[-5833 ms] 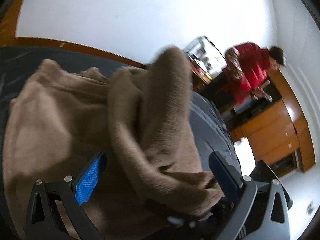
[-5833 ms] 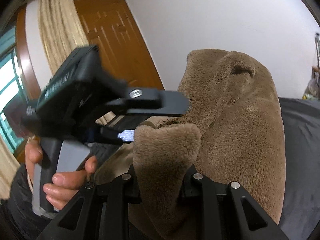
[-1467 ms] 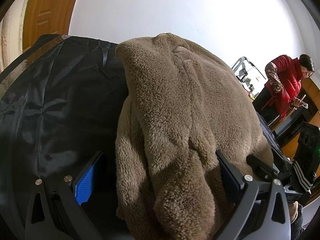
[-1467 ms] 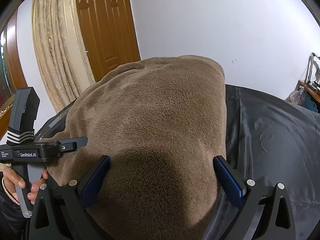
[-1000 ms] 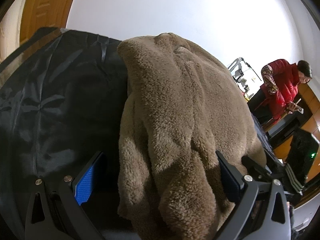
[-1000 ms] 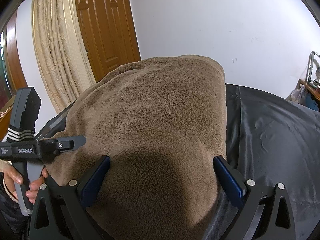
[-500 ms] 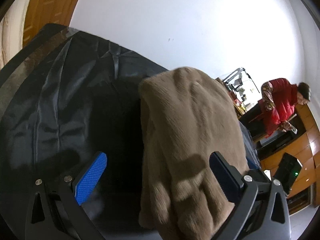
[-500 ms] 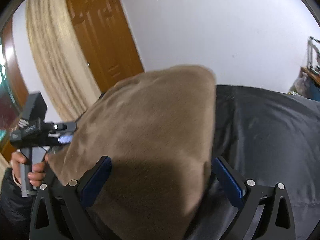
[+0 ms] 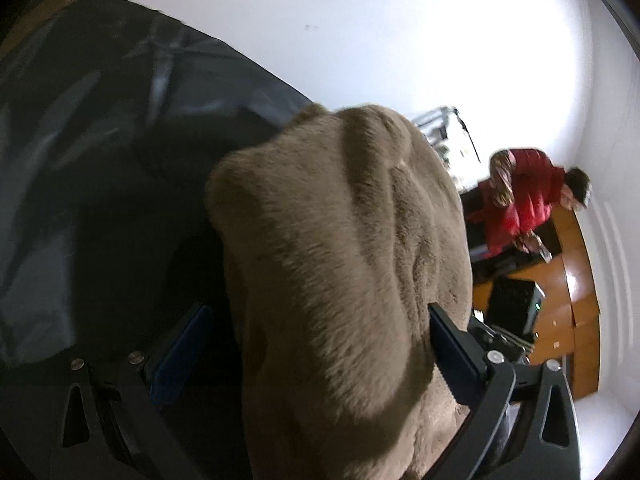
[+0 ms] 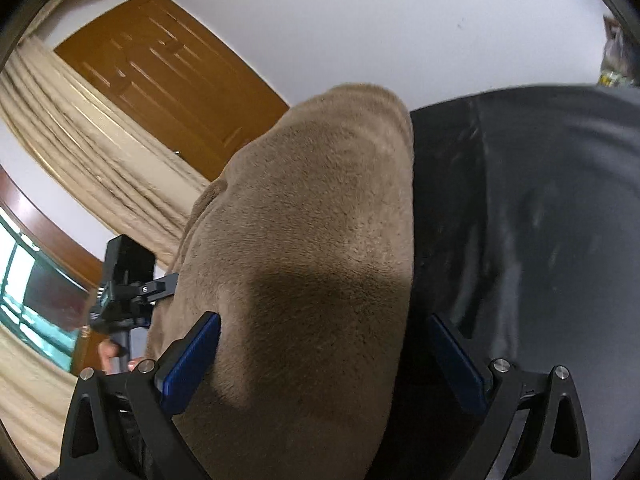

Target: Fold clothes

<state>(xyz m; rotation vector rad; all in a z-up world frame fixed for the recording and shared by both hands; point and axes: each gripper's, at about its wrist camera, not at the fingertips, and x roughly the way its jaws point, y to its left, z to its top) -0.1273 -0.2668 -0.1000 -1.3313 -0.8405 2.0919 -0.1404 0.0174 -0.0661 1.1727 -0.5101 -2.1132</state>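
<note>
Across a dark sheeted surface (image 9: 80,184), a brown fleece garment (image 9: 344,264) is seen bundled into a thick, folded stack, its bulk lying between both pairs of tongs. At the left, the left tongs (image 9: 320,344) are held wide apart, the fleece resting between the blue pads without being pinched. Toward the right, the right tongs (image 10: 324,360) are likewise spread apart, with the garment's near end lying between them and nothing clamped. A wooden door (image 10: 168,92) and pale curtains (image 10: 92,148) are visible at the far left of the right-hand view; a person in red (image 9: 524,208) is seen at the far right of the other. Folding is judged largely done: the garment is gathered compactly, and only tidying or setting aside appears left.
</note>
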